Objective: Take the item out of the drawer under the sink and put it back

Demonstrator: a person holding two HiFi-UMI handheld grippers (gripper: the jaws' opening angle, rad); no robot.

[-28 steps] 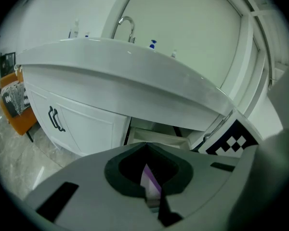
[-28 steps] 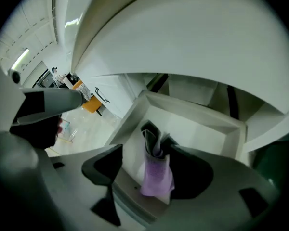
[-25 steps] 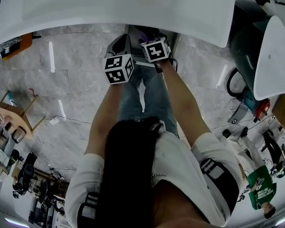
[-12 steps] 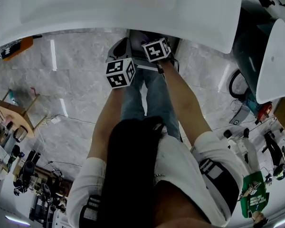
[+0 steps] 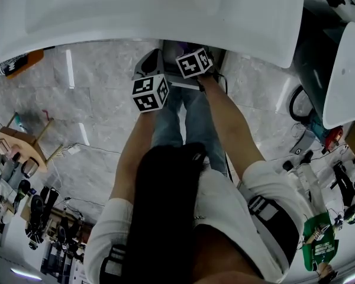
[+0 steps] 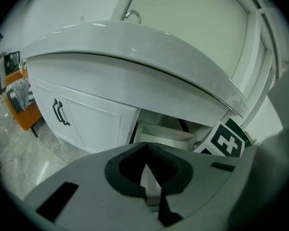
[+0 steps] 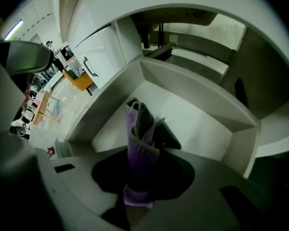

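Firmness first: keep jaws of right gripper (image 7: pixel 137 199), just closed, pinched on purple cloth (image 7: pixel 136 146), then lift straight up clear of drawer (image 7: pixel 198 98) walls.

floor (image 5: pixel 100 99): grey marble | cabinet door (image 6: pixel 96 124): white, black handle (image 6: pixel 61 113) | left: possibly wooden stool (image 5: pixel 21 144)

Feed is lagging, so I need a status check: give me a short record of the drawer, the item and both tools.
drawer: open under the sink, white inside
item: purple and grey cloth, standing up above the drawer floor
right tool: jaws have just been closing, now pinching the cloth
left tool: jaws together, nothing between them
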